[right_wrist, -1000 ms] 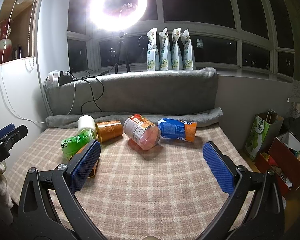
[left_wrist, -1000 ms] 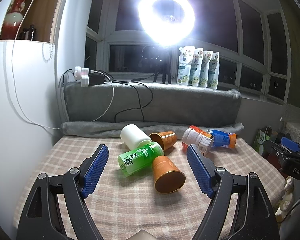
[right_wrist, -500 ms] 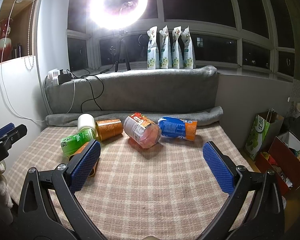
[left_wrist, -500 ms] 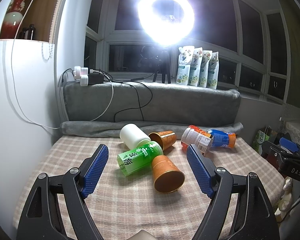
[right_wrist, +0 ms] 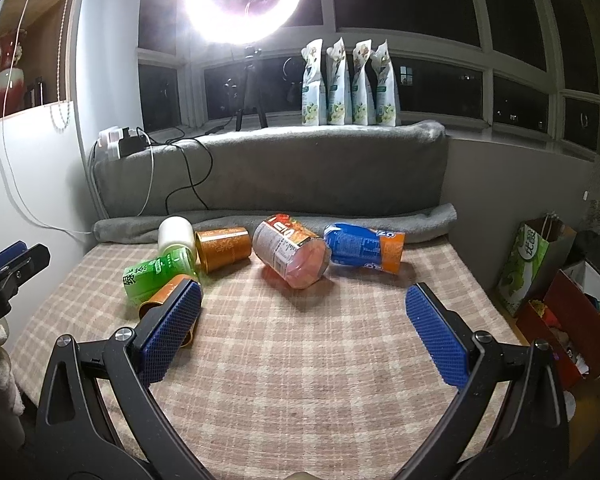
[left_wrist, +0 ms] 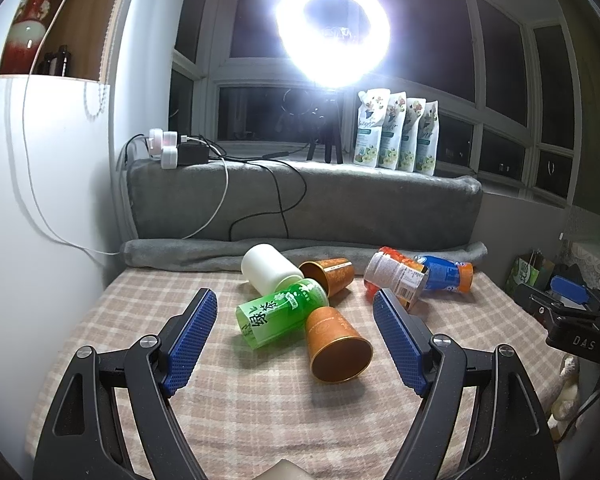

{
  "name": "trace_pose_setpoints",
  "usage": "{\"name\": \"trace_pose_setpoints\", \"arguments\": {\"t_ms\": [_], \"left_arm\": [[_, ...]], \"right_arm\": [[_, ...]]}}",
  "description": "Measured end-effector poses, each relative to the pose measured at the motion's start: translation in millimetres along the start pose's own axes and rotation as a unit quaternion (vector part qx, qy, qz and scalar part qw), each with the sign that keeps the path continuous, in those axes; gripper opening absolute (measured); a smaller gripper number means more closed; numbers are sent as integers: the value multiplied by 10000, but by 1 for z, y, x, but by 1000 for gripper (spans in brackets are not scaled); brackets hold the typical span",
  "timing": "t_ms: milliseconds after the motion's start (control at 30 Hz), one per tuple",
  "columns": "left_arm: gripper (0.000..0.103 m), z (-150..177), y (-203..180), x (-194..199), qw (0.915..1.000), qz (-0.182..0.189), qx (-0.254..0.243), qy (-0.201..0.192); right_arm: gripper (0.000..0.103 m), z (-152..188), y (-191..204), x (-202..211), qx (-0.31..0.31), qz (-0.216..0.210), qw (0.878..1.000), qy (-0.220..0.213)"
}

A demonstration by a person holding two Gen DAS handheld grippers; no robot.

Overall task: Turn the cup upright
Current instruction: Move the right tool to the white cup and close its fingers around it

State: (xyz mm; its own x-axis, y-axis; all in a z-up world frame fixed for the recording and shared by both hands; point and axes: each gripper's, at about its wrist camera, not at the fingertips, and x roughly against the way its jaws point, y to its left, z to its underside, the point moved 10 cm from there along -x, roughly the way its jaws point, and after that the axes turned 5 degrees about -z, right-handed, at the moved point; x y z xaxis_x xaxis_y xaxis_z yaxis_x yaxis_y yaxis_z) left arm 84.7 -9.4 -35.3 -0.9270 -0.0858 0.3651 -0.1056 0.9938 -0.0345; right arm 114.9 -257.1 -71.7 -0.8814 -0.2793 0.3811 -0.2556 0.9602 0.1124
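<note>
Several cups lie on their sides on the checked cloth. In the left wrist view a near orange cup points its mouth at me, beside a green cup, a white cup, a far orange cup, a red-and-white cup and a blue-and-orange cup. My left gripper is open, its jaws either side of the green and near orange cups, short of them. My right gripper is open and empty over bare cloth; the red-and-white cup lies beyond it.
A grey rolled blanket and grey cushion back bound the far side. A white wall is on the left. The bed edge drops off on the right, where bags and boxes stand. Cables hang over the cushion.
The left wrist view has shifted very slightly, with the cups a touch higher in frame. Both grippers stay open and the cups have not moved.
</note>
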Motion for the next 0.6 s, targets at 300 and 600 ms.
{"name": "trace_pose_setpoints", "arguments": {"t_ms": [300,600], "left_arm": [[81,15,17,-7,9997,-69,29,212],[81,30,42,-14,9987,-231,110,435]], "right_arm": [[103,-6,16,-30,84,-377,9986,368],[103,-23,61,-86,479,-959,9912,772]]}}
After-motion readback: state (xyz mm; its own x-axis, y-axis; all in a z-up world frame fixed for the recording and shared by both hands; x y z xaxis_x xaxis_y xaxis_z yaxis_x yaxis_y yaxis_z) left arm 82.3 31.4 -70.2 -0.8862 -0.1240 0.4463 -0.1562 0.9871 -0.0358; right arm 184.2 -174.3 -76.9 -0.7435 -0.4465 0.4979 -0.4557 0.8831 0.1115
